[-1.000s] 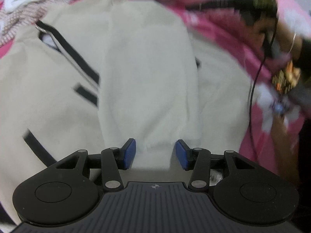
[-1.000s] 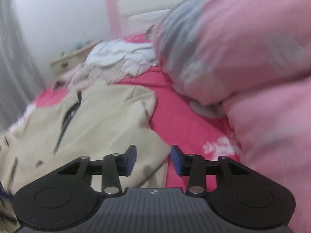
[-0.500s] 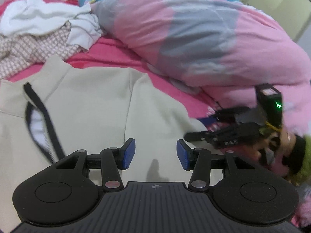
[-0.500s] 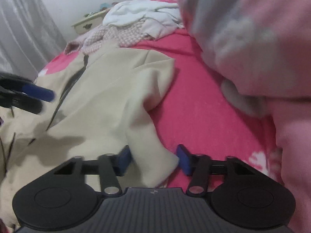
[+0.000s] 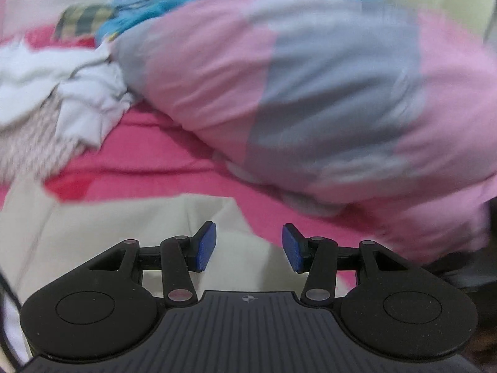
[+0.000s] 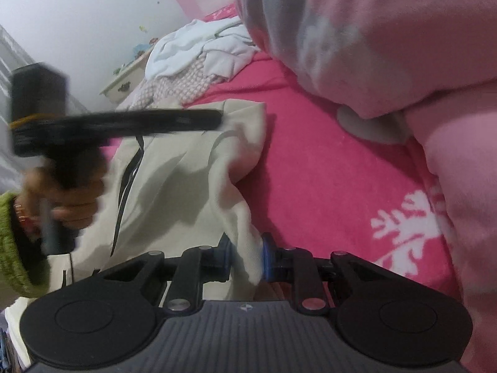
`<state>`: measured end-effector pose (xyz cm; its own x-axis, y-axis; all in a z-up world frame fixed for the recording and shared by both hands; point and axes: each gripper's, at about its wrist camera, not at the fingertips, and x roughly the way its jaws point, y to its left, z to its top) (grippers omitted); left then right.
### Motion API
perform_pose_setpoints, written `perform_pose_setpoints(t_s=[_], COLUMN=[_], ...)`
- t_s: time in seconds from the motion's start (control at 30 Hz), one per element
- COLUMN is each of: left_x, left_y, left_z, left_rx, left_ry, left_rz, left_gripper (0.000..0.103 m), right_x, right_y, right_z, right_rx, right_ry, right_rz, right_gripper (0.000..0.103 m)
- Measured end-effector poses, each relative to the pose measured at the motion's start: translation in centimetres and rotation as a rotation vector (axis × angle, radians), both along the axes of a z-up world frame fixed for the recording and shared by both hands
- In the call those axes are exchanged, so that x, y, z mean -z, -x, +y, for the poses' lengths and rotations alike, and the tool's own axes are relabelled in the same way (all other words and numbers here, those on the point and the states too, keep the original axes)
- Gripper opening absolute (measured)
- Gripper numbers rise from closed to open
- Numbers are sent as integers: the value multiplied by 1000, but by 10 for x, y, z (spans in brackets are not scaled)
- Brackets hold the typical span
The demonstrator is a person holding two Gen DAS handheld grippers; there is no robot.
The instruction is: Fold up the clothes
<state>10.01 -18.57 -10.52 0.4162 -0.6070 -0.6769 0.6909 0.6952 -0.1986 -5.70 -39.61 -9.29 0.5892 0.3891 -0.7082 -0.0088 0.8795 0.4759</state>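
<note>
A cream jacket point(image 6: 174, 180) with black trim lies spread on the pink bed sheet point(image 6: 326, 171). My right gripper point(image 6: 245, 255) is shut on the end of its sleeve, and cream cloth is bunched between the blue pads. My left gripper point(image 5: 248, 241) hangs open over the jacket's point(image 5: 124, 227) far edge with nothing between its fingers. The right wrist view shows the left gripper point(image 6: 214, 118) blurred above the jacket's shoulder. A hand point(image 6: 71, 205) in a green sleeve holds it.
A bulky pink and grey duvet point(image 5: 310, 93) fills the right side of the bed. A heap of white and checked clothes point(image 5: 77, 102) lies beyond the jacket, with blue cloth point(image 5: 186, 0) behind. A pale bedside cabinet point(image 6: 124, 84) stands by the wall.
My right jaws have closed on the sleeve end. My left gripper has swept across the jacket from the sleeve to its far edge, still open.
</note>
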Motion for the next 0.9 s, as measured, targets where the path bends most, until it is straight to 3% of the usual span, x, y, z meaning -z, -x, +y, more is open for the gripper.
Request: perform_pose_setpoints(t_s=[0.1,0.17,0.27,0.33,0.4,0.47,0.5,0.67,0.7,0.8,0.87,0.9], left_x=[23,37,45,47,48,49,49,52,53,54,53,53], left_y=[-10,-17,-14,-12,-10,-11,-12,-17,-19,-23,-24,-23], left_z=[-14,-14,-14,-17,-19,-20,-21,-26,-27,-28,-29,-30], left_rx=[-69,-132,-166,-168,-174,-190,-198,-240,-248,-286,-302,-304], left_ry=[-25,1,37,30,27,34,37,48,49,62,59,56], left_rz=[2,32,0,-34,-62,-70,-73,-84,-83,-74,-77,-80], left_gripper=[46,46,46,46,46,46,45,40,40,38,37,37], right_x=[4,1,-8,-12,-5,4,6,-6,-2,25,24,17], right_y=[10,19,32,32,23,17,17,32,31,21,21,24], right_z=[2,9,18,16,8,1,-1,-16,-19,-30,-24,-19], right_rx=[26,3,-55,-75,-67,-61,-51,48,85,156,154,146], right_ry=[8,52,135,149,118,66,35,-272,-272,-108,-62,-11], right_rz=[-20,-60,-142,-169,-134,-80,-64,-15,1,46,31,3], right_gripper=[22,23,26,41,43,24,20,18,18,18,20,26])
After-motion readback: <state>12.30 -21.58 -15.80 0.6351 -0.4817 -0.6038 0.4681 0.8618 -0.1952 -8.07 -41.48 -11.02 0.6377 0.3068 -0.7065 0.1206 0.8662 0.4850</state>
